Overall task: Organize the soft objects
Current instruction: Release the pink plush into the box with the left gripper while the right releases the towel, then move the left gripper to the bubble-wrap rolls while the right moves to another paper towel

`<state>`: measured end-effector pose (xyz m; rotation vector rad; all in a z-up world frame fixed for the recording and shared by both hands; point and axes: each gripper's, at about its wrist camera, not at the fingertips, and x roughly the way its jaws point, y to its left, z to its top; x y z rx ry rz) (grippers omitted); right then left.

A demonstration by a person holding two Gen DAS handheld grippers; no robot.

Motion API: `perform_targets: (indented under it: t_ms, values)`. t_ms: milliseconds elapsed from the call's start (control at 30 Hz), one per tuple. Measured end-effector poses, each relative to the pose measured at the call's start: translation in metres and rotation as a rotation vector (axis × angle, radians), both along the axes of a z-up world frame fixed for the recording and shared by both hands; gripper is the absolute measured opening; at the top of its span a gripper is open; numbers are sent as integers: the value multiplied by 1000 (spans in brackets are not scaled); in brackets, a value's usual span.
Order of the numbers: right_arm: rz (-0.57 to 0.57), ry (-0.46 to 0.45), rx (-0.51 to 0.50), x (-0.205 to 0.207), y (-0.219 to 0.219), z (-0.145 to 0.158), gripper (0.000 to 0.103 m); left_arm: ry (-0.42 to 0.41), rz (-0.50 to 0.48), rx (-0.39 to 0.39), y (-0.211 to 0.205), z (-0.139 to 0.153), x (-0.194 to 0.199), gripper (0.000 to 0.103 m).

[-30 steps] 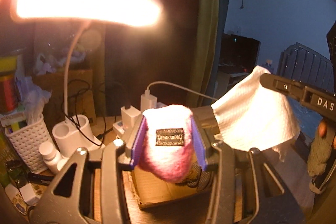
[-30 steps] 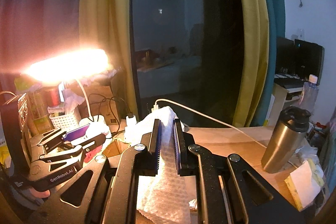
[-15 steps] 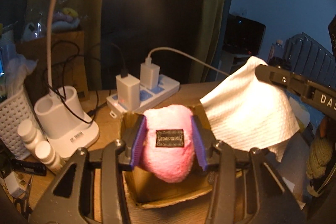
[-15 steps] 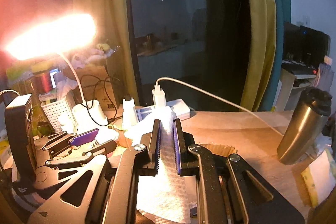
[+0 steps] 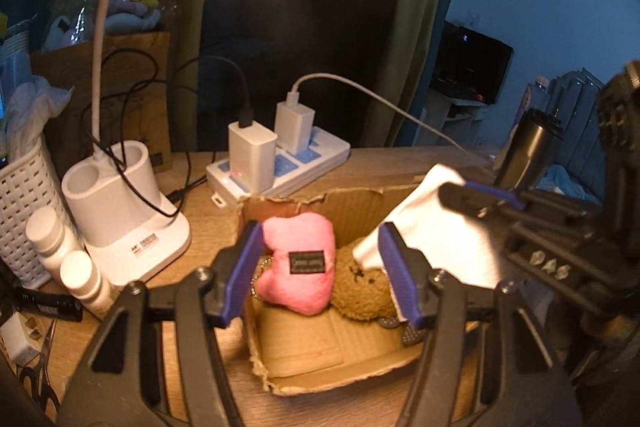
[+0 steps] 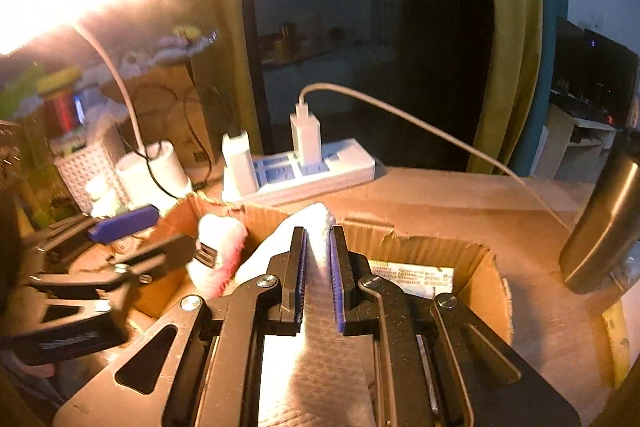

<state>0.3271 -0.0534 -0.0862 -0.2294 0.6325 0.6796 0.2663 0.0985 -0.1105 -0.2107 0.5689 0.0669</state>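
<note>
Spreading across the whole lower scene, the wooden table (image 5: pixel 400 163) is carrying a torn cardboard box (image 5: pixel 320 359), and that box is serving as the landmark for everything else. Behind the box, a white power strip (image 5: pixel 320 155) is lying with two chargers plugged in; to the box's left, a white lamp base (image 5: pixel 120 203) is standing with small bottles beside it; off to the box's right, a steel flask (image 6: pixel 600 227) is standing.

Inside the box, a brown plush toy (image 5: pixel 360 291) is lying on the floor of it, and the pink plush toy (image 5: pixel 298 263) is now resting against it, label facing the left wrist camera. A second ago that pink toy was being squeezed above the box; now the left gripper (image 5: pixel 320 267) is opening, its blue pads standing clear on either side of the toy, so the toy is sitting released in the box. That item is looking done.

Above the box's right half, the right gripper (image 6: pixel 318 267) is clenched on a white paper towel (image 6: pixel 316 223), which has been coming down from well above the box toward its opening. Judging from this, the towel is the next thing going in, once the left gripper is backing out of the way.
</note>
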Motion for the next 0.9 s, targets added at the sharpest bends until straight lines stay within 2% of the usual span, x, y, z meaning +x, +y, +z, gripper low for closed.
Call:
perform_targets:
  t_ms: [233,267,333,367,400,567,900]
  values:
    - [-31,68,-99,14,9,-26,13,-4,-8,-3,-1,2,-3,61]
    - [-32,73,-98,15,7,-26,17,-7,-6,-4,-1,2,-3,61]
    - [-35,64,-89,13,5,-20,32,-9,-3,-6,0,3,-4,61]
    - [-37,56,-82,12,3,-16,43,-9,-3,-7,0,3,-4,61]
    - [-41,49,-74,11,1,-12,48,-10,-3,-7,0,3,-4,61]
    - [-61,7,-58,5,-15,10,51,-14,-8,-7,-1,4,-6,61]
    - [-99,-4,-79,-5,-46,20,52,-29,-12,-8,-2,9,-10,62]
